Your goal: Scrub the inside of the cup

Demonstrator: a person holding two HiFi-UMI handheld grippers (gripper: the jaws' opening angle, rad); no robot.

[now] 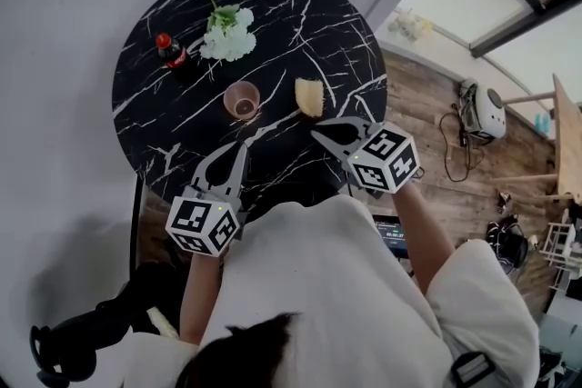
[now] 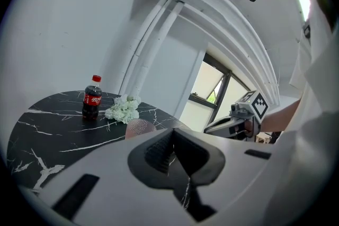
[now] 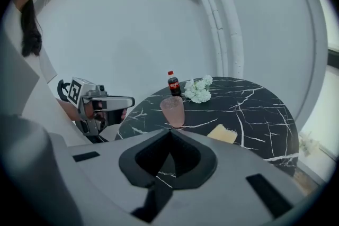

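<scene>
Cup [image 1: 242, 99] of dimpled pink plastic stands upright near the middle of the round table [image 1: 300, 14], untouched. The person holds 2 grippers low over the table's near edge, bare forearms reaching out of white sleeves. The left gripper [image 1: 238, 147] points toward the cup, its jaws pressed together with nothing between them. The right gripper [image 1: 318, 134] tilts down toward the yellow sponge [image 1: 309, 96], its jaws likewise closed and empty. The sponge is a soft rectangular block lying near the cup, on its right and apart from it. The tabletop is glossy black marble with white veins. At its far side stand a small cola bottle [image 1: 170, 51] with a red cap and a bunch of white flowers [image 1: 227, 34]. A plank floor [image 1: 436, 168] lies to the right and a plain white wall [image 1: 55, 59] to the left.
</scene>
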